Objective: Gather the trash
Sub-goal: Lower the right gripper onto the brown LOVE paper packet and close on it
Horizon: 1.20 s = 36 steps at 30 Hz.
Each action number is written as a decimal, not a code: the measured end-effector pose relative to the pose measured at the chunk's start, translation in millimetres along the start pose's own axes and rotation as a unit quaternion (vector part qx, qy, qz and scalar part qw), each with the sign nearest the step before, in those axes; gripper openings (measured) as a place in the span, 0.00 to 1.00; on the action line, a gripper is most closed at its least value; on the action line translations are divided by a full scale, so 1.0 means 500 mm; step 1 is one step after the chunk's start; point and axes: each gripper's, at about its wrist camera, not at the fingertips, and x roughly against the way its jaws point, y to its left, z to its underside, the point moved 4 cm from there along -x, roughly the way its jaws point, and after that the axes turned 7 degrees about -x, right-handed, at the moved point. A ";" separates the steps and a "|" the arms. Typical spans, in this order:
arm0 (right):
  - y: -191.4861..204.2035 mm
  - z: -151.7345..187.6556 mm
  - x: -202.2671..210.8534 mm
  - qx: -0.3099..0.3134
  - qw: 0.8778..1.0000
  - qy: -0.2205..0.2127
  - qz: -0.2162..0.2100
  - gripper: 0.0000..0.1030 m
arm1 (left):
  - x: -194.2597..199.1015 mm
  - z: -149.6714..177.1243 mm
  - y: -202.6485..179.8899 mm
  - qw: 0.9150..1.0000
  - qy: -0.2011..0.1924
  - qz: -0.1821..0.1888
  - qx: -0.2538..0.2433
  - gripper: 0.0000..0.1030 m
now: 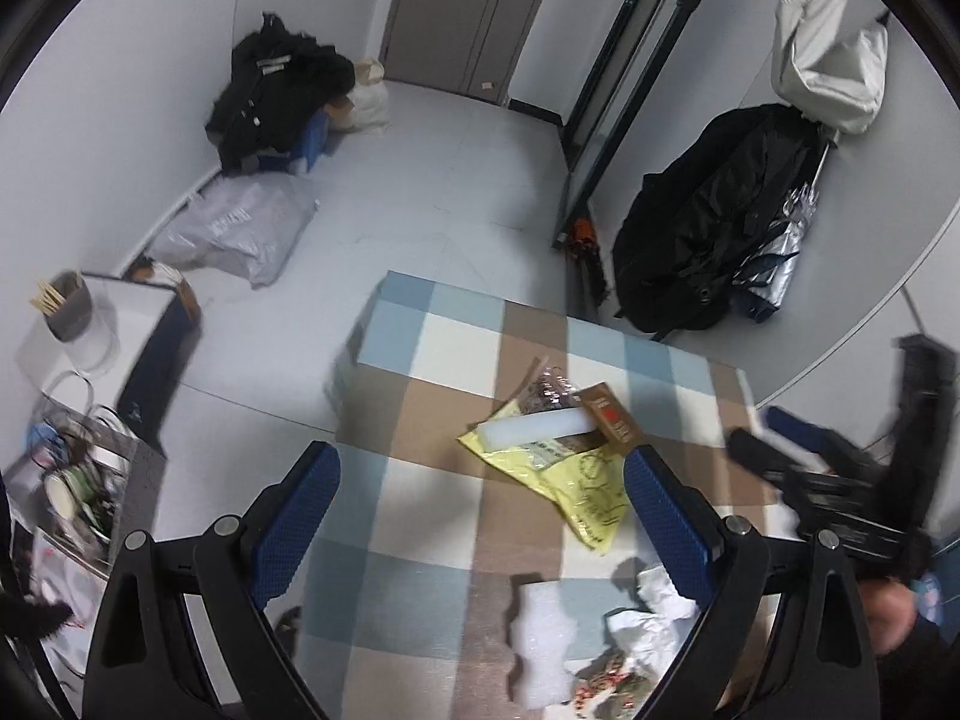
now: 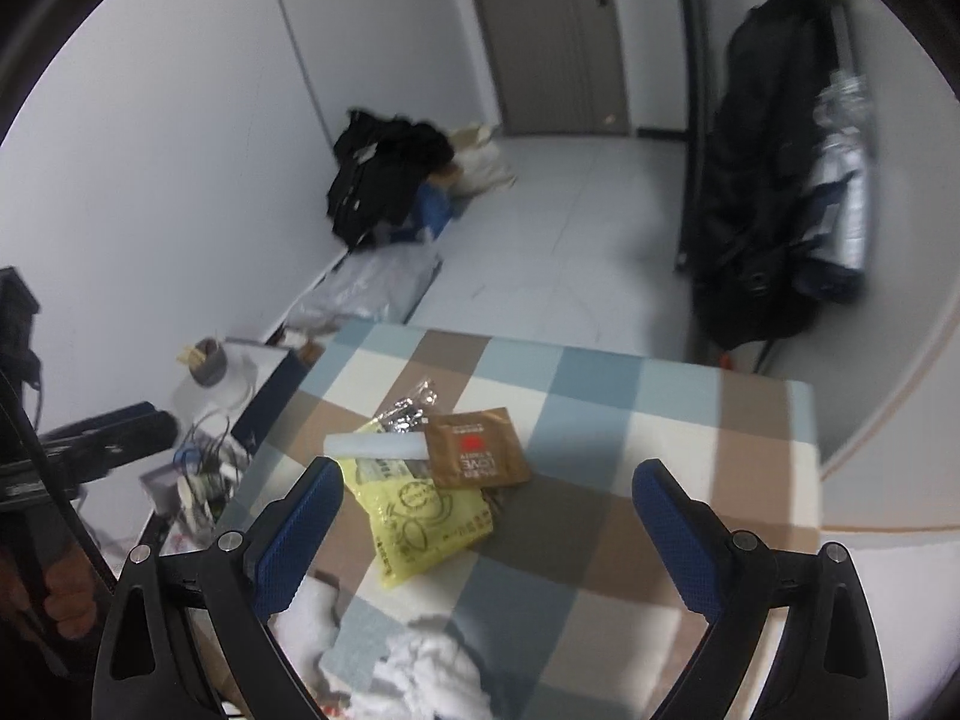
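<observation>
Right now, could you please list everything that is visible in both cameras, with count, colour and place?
table: 1, blue, white and brown checks, centre
yellow bag: 1, yellow, flat on the table, under other trash
brown packet: 1, brown with a red mark, on the yellow bag
white foam strip: 1, white, across the yellow bag
clear wrapper: 1, silvery, behind the strip
crumpled paper: several pieces, white, near table edge
foam sheet: 1, white, near table edge
black clothes pile: 1, black, floor by the left wall
grey plastic bag: 1, grey, floor by the left wall
black coat: 1, black, hanging at right
door: 1, grey, far wall
left gripper: 1, black with blue pads, open, above the table
right gripper: 1, same colours, open, above the trash
</observation>
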 end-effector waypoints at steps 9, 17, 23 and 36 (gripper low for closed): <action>0.008 -0.002 -0.175 0.040 0.993 0.100 -0.038 0.92 | -0.027 -0.023 0.013 1.000 0.011 -0.015 0.006 0.91; 0.016 0.010 -0.214 0.066 0.990 0.120 -0.044 0.85 | -0.046 -0.038 0.030 0.999 0.022 -0.032 0.004 0.91; 0.029 0.020 -0.229 0.110 0.984 0.132 -0.037 0.66 | -0.058 -0.044 0.042 0.999 0.028 -0.039 0.020 0.91; 0.014 0.010 -0.211 0.088 0.985 0.136 -0.066 0.33 | -0.077 -0.047 0.027 0.998 0.040 -0.050 0.002 0.91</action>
